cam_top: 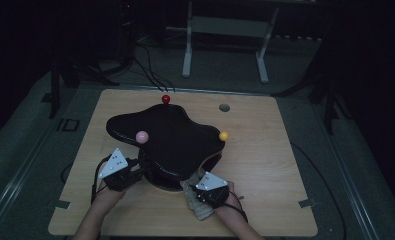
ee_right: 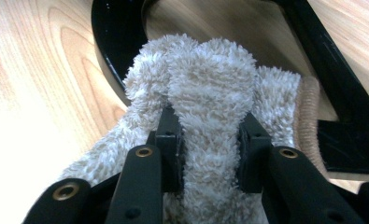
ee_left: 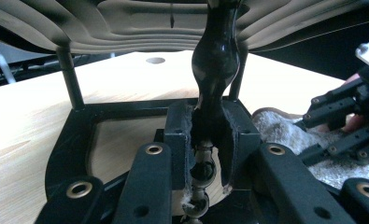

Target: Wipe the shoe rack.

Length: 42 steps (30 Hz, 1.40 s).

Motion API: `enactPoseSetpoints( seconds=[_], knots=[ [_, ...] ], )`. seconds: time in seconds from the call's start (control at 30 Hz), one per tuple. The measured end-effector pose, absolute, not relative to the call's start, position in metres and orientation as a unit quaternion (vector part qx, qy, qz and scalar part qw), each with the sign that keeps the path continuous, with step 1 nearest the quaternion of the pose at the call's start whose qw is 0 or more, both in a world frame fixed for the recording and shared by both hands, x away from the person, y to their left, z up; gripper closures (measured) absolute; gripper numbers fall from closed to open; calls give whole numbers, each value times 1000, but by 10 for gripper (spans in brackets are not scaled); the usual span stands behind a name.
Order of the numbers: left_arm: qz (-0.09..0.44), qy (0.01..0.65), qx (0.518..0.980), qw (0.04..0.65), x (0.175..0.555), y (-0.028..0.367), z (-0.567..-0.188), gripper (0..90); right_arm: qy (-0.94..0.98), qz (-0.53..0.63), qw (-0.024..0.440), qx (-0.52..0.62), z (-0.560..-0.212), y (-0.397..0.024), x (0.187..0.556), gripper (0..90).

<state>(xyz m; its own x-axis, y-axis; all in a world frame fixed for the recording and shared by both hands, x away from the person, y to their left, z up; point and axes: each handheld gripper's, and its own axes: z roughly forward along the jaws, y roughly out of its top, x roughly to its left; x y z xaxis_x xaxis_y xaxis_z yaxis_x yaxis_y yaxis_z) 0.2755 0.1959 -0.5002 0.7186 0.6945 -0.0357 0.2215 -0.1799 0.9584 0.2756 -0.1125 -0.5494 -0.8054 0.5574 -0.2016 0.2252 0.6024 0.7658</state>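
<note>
Nearest the person, the right gripper [ee_right: 209, 149] has its fingers pinched tight on a fold of the fluffy cloth [ee_right: 210, 93], which sits at the stand's black base frame [ee_right: 112, 51] near the desk's [cam_top: 265, 165] front edge — a loose tail could probably snag that frame or drag off the edge. The left gripper [ee_left: 205, 140] clamps the stand's glossy centre post [ee_left: 215, 60]; pushing hard on the cloth might tip the black wavy-topped stand [cam_top: 170, 135]. Plenty of bare desk beyond.
</note>
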Motion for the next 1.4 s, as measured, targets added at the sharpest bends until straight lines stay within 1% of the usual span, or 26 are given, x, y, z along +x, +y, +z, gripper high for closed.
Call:
enactPoseSetpoints(
  seconds=[0.03,0.13,0.2,0.23,0.27,0.33,0.47,0.53,0.6,0.67,0.73,0.87,0.97,1.03,1.1,1.13,1.2,1.27,1.3,1.33,1.4],
  knots=[
    [210,310,739,560,276,196,-500,742,866,390,209,234,-548,-116,279,677],
    [210,309,739,561,275,195,-500,742,853,393,214,268,-549,-124,289,678],
    [207,308,739,562,276,196,-500,742,852,389,221,272,-550,-120,285,681],
    [208,307,740,561,276,196,-500,742,854,392,220,263,-551,-116,281,681],
    [209,308,740,561,276,195,-500,742,860,393,209,248,-551,-112,277,680],
    [209,309,739,561,275,195,-500,742,872,378,221,220,-549,-103,272,679],
    [209,309,738,562,275,194,-500,742,862,387,218,245,-547,-108,283,677],
    [207,308,739,562,276,194,-500,742,859,385,223,254,-548,-105,282,680],
    [209,308,740,561,275,194,-500,742,868,390,210,223,-551,-96,273,679],
    [209,309,738,562,275,194,-500,742,879,375,222,193,-550,-88,267,676],
    [209,308,740,560,275,194,-500,742,873,384,211,214,-547,-89,273,674],
    [206,308,738,564,276,194,-501,742,861,383,226,248,-546,-86,281,678],
    [207,308,739,563,276,194,-500,742,870,386,219,217,-548,-72,271,681],
    [206,308,739,562,276,194,-500,743,876,380,228,192,-546,-65,268,679],
    [210,309,741,558,275,193,-499,742,873,380,226,206,-544,-63,272,675],
    [210,309,740,559,275,193,-500,743,869,381,233,214,-543,-63,276,676],
    [207,309,739,562,276,194,-500,742,866,383,229,228,-545,-59,276,683],
    [207,308,740,561,276,194,-500,742,868,391,229,204,-546,-54,270,687],
    [207,309,739,562,276,194,-500,742,873,392,216,193,-546,-49,265,685],
    [206,310,738,563,275,194,-500,742,880,384,223,171,-546,-44,263,682],
    [208,308,741,559,276,194,-499,742,878,385,225,173,-546,-41,264,675]
  ],
)
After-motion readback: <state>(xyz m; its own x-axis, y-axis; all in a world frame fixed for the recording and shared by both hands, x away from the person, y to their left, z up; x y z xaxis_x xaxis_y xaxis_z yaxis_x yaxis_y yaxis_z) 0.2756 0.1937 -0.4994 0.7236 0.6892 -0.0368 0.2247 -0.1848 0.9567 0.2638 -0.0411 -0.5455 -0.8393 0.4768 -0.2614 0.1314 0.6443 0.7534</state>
